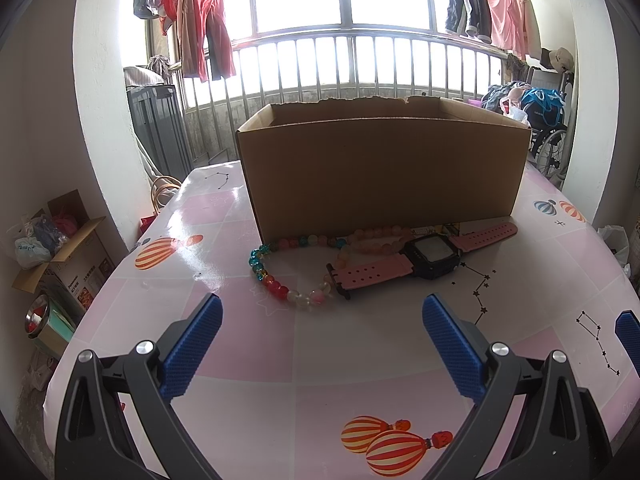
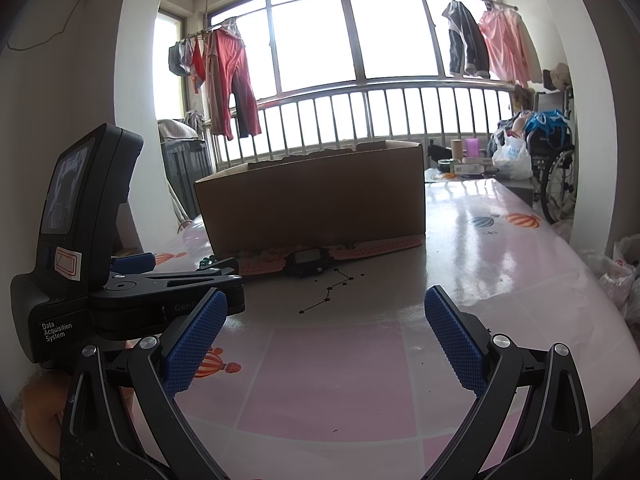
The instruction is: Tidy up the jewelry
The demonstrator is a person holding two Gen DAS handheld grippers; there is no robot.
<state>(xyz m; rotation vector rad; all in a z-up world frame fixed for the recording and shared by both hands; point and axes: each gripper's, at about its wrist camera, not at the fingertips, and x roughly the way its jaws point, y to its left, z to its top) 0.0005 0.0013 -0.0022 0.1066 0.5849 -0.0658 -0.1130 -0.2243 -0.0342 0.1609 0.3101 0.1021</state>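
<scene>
Legible text, by carrier:

1. Black handheld unit of the left tool (image 2: 132, 268), seen from the right wrist: white lettering "Data Acquisition System" on its lower body; a partial "Gen" on the arm, the rest hidden behind a blue pad.
2. Open carton on the floor (image 1: 76, 276), left of the bench: "Panasonic" printed on its side; smaller print beside it is too small to read.

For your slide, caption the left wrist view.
Open left gripper faces bead bracelet and pink watch before cardboard box.
</scene>
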